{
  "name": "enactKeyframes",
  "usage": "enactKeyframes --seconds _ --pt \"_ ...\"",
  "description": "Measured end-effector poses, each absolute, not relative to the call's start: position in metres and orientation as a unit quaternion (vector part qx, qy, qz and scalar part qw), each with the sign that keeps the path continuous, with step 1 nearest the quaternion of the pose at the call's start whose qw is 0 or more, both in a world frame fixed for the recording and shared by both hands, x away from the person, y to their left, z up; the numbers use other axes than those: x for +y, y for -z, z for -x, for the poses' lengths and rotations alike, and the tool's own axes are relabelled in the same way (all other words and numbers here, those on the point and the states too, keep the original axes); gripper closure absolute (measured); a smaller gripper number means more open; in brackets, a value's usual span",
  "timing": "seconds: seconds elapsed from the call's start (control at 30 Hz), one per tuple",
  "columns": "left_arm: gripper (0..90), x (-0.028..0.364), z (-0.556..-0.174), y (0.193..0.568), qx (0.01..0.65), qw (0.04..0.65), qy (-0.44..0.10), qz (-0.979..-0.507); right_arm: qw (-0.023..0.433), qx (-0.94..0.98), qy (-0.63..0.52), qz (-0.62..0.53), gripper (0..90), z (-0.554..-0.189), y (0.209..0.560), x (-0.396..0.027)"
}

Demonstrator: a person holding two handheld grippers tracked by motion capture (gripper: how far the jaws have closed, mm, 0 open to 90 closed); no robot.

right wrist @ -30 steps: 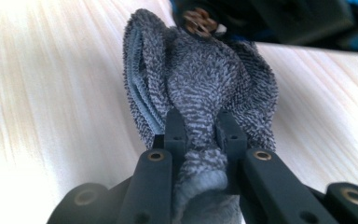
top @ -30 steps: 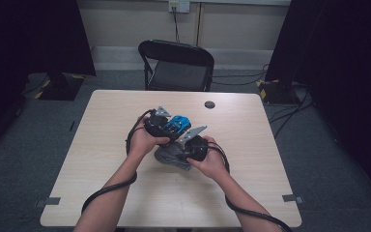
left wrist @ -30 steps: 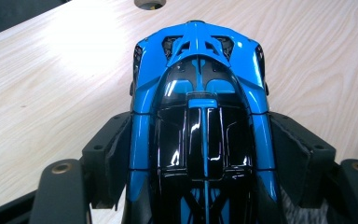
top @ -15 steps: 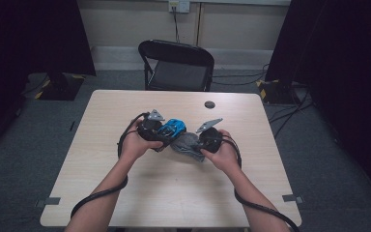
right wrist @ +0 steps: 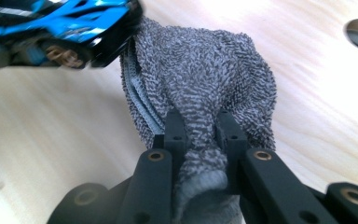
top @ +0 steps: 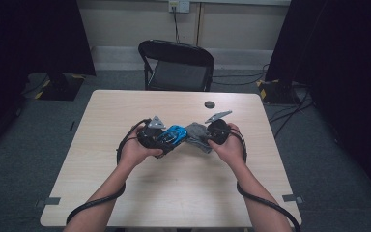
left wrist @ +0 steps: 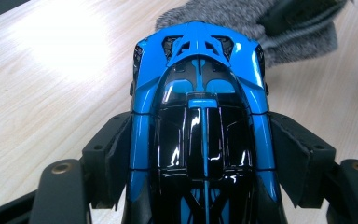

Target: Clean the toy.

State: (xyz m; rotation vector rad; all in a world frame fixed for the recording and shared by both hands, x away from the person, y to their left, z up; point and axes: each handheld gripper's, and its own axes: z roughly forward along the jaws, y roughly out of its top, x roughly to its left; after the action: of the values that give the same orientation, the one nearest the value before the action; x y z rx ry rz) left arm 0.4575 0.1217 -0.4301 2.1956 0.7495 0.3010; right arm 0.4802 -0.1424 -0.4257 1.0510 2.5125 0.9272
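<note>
Left gripper view: left gripper (left wrist: 200, 168) jaws clamp blue toy car (left wrist: 200, 107) by its flanks, mid-table. Right gripper (right wrist: 200, 135) pinches grey cloth (right wrist: 205, 70) against car's end. Glossy flanks risk slipping under wiping pressure.

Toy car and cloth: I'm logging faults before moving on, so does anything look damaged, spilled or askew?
Nothing stands out. The blue toy car sits straight between the left gripper's jaws, and the right gripper pinches the bunched grey cloth against its end.
</note>
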Motion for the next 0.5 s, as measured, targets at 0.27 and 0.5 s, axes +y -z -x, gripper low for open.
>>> enactKeyframes --seconds 0.27,0.5 --pt "28.3 0.117 -0.451 0.433 0.285 0.396 -0.115 -0.865 0.141 0.856 -0.331 -0.372 78.0 -0.483 0.423 -0.142" --pt "28.3 0.112 -0.455 0.433 0.289 0.398 -0.113 -0.863 0.129 0.86 -0.339 -0.36 78.0 -0.479 0.424 -0.134"
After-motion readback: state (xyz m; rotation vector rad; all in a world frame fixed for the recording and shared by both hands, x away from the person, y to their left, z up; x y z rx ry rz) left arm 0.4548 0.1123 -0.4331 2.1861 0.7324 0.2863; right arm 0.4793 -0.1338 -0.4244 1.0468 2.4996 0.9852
